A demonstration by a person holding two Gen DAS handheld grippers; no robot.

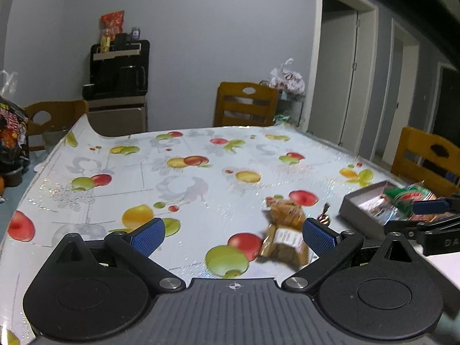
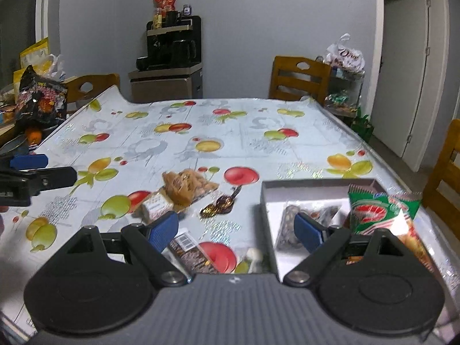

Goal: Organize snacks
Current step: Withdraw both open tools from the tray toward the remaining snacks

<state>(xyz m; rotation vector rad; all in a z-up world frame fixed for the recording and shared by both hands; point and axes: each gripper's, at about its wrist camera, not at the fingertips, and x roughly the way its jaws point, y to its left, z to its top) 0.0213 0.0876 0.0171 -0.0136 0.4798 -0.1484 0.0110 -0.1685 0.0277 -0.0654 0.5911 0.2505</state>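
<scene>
My left gripper [image 1: 233, 235] hangs open low over the fruit-print tablecloth [image 1: 184, 189]. A brown snack packet [image 1: 287, 230] lies just inside its right finger, untouched. A small twisted candy [image 1: 325, 217] sits beyond the packet. My right gripper [image 2: 235, 231] is open too, its right finger over the grey box [image 2: 316, 184] and its left finger over the table. The box holds a green and red packet [image 2: 373, 210] and a grey wrapped snack [image 2: 290, 224]. On the cloth lie the brown packet [image 2: 187, 185], a gold-wrapped candy [image 2: 218, 205], a dark bar [image 2: 192, 253] and a small white sweet [image 2: 253, 254].
Wooden chairs [image 1: 244, 103] stand at the far side and at the right [image 2: 448, 172]. A black snack bag [image 2: 40, 97] and other clutter sit off the table's left edge. A drinks machine on a cabinet [image 2: 169, 57] stands by the wall. Doorways are at the right.
</scene>
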